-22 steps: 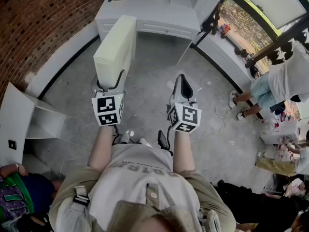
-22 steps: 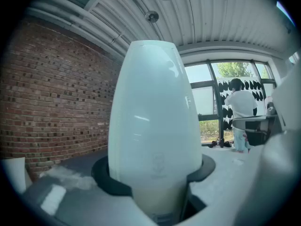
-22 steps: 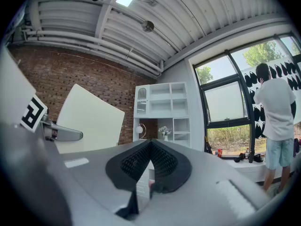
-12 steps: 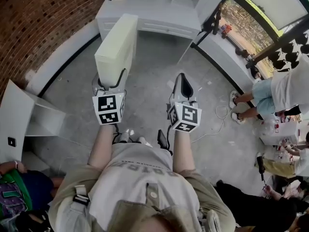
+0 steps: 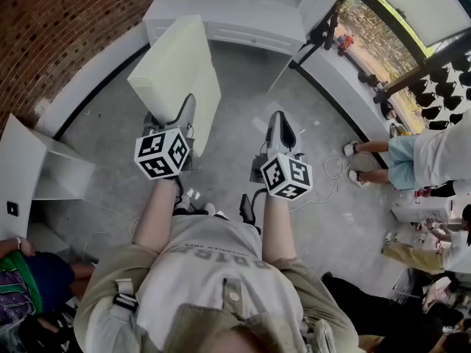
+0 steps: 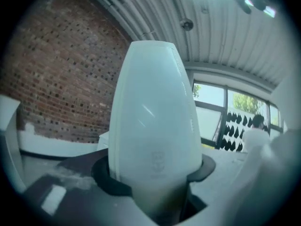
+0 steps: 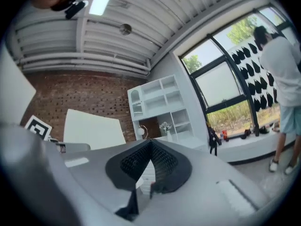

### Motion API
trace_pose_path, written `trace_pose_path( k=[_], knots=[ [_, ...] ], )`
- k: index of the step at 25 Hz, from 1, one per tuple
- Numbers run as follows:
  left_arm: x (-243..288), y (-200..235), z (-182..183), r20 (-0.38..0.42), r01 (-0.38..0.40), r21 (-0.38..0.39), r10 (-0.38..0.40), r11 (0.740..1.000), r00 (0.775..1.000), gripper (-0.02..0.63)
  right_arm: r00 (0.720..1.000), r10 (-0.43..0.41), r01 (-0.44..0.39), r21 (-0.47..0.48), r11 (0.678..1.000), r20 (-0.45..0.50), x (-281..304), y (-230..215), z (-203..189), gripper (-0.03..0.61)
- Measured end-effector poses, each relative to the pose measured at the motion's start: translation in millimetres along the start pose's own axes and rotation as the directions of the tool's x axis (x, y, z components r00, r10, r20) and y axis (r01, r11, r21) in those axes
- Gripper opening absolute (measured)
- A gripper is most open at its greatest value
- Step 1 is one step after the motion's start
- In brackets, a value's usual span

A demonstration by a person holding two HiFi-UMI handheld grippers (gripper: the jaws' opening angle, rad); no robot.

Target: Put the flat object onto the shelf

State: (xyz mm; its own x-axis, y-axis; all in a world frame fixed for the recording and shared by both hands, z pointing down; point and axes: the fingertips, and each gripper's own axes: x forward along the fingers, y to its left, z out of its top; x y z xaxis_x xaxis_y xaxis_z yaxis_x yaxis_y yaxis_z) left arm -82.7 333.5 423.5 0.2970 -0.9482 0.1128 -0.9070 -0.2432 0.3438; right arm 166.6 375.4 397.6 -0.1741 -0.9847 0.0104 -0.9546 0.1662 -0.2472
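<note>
Far left is a brick wall (image 5: 51, 28), with a low white open cabinet (image 5: 44, 171) on the floor below it. Next comes the left gripper (image 5: 179, 115). Its fingers are clamped on the lower end of the flat white panel (image 5: 176, 68), whose thickness keeps them well apart. The panel stands up out of them, clear of the floor. Over the last second that wrist has rolled: the marker cube has turned, and the panel, nearly edge-on before, now shows more of its broad face. I read this as lining the panel up while carrying it. The white shelf unit (image 5: 243, 9) ahead is still well apart from it, so the placing remains to do. The right gripper (image 5: 280, 120) hangs beside, fingers pressed together on nothing. Bystanders (image 5: 412, 145) stand far right
</note>
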Motion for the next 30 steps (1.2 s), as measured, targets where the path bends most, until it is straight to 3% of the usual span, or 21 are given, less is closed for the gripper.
trace_pose_path(
  k=[4, 7, 10, 13, 16, 17, 23, 27, 29, 30],
  knots=[
    [16.5, -6.6, -6.8, 0.05, 0.011, -0.204, -0.001, 0.979, 0.999, 0.293, 0.999, 0.025, -0.019, 0.154, 0.988, -0.039, -6.9, -15.7, -18.3, 0.023],
    [25.9, -14.7, -8.8, 0.084, 0.032, -0.336, -0.003, 0.941, 0.996, 0.295, 0.986, 0.115, -0.064, 0.36, 0.931, -0.123, -12.0, -18.8, -56.6, 0.198],
    [28.9, -21.4, -11.5, 0.112, 0.063, -0.458, -0.013, 0.886, 0.994, 0.296, 0.962, 0.213, -0.068, 0.604, 0.794, -0.172, -22.7, -12.9, -101.8, 0.312],
    [30.8, -27.5, -16.1, 0.149, 0.091, -0.576, -0.005, 0.812, 0.989, 0.298, 0.946, 0.26, -0.007, 0.788, 0.615, -0.195, -32.5, -7.8, -140.7, 0.4],
    [34.0, -30.3, -25.2, 0.173, 0.106, -0.667, 0.016, 0.737, 0.985, 0.299, 0.941, 0.324, -0.049, 0.91, 0.412, -0.096, -28.0, 6.1, -148.8, 0.466],
    [35.9, -31.0, -27.8, 0.177, 0.107, -0.686, 0.022, 0.72, 0.984, 0.299, 0.94, 0.335, -0.067, 0.926, 0.371, -0.066, -24.3, 10.1, -147.4, 0.478],
    [52.1, -29.1, -52.2, 0.17, 0.116, -0.773, 0.028, 0.624, 0.985, 0.302, 0.955, 0.294, -0.108, 0.968, 0.226, 0.038, 12.1, 14.8, -145.4, 0.492],
    [60.2, -30.4, -62.1, 0.141, 0.105, -0.819, 0.02, 0.563, 0.99, 0.304, 0.966, 0.244, -0.129, 0.974, 0.187, 0.081, 34.2, 14.5, -135.4, 0.491],
    [66.0, -27.4, -59.5, 0.137, 0.105, -0.822, 0.016, 0.56, 0.99, 0.307, 0.971, 0.214, -0.149, 0.972, 0.181, 0.109, 42.8, 11.8, -129.5, 0.466],
    [69.5, -24.8, -57.2, 0.139, 0.11, -0.818, 0.01, 0.565, 0.99, 0.308, 0.972, 0.201, -0.159, 0.967, 0.198, 0.118, 46.9, 10.9, -127.8, 0.432]
  ],
)
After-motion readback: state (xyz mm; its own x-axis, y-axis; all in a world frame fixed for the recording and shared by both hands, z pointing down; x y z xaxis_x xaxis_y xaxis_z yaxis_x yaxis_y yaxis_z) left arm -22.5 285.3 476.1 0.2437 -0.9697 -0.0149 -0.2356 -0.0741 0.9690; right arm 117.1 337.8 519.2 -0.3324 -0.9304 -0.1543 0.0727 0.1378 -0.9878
